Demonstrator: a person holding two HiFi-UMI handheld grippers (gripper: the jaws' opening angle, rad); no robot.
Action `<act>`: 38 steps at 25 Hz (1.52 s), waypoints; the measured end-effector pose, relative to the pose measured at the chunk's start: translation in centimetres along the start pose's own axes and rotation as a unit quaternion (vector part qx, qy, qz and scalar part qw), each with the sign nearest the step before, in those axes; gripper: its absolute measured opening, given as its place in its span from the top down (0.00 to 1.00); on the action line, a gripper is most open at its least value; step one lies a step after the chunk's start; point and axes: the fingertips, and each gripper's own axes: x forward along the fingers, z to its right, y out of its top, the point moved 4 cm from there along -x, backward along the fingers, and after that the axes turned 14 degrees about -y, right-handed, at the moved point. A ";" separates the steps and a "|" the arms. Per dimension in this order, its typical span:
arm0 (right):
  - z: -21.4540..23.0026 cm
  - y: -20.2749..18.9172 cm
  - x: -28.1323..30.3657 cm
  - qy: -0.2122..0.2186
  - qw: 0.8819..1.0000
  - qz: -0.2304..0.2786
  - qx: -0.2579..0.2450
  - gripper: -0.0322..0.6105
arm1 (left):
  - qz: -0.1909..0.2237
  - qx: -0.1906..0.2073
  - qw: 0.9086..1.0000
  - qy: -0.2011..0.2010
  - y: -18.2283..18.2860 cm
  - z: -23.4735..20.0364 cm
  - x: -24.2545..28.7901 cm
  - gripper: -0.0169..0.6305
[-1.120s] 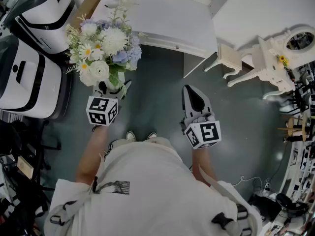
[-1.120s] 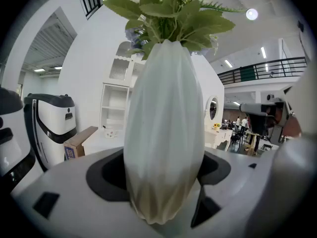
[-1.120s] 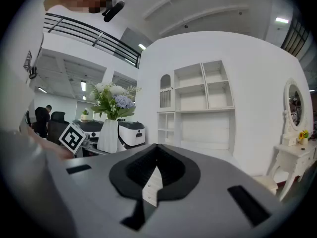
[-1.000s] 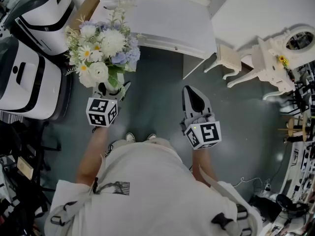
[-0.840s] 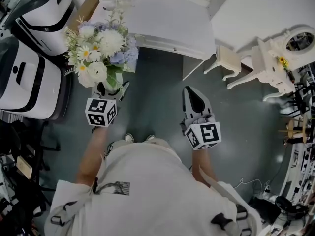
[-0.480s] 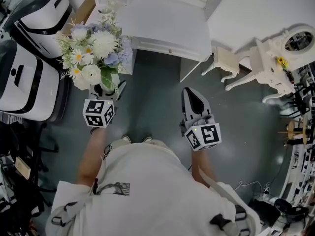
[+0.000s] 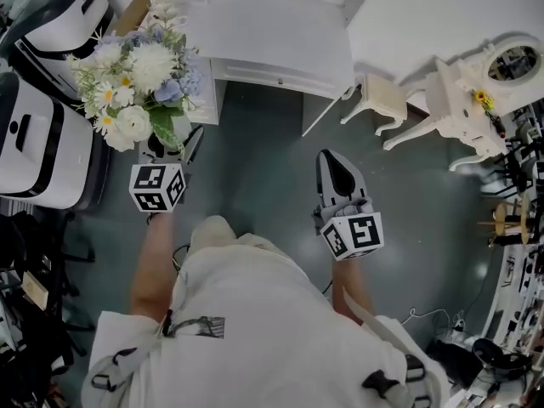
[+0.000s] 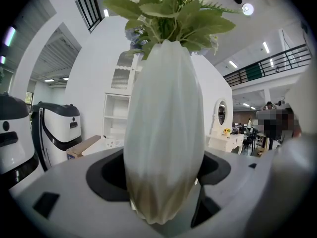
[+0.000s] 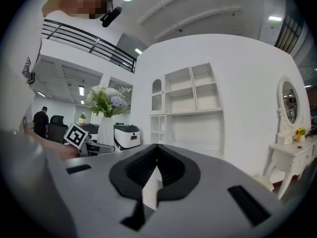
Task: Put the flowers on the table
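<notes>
Right gripper (image 7: pixel 333 167) with jaws closed together on nothing, left gripper (image 7: pixel 172 145) clamped around white ribbed vase (image 8: pixel 165 128), vase upright between its jaws, flowers (image 7: pixel 136 79) rising above that gripper, white table (image 7: pixel 280 28) just ahead.

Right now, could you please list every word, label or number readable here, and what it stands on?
No words or numbers can be read.
Cube on left gripper: square marker pattern, no letters.
Cube on right gripper: the same.
Shirt print: too small to read.
</notes>
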 end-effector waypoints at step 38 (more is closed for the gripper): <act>5.2 1.9 44.0 -0.095 0.994 -0.044 0.001 0.93 | -0.032 -0.023 0.988 -0.151 5.8 -27.6 37.7 0.39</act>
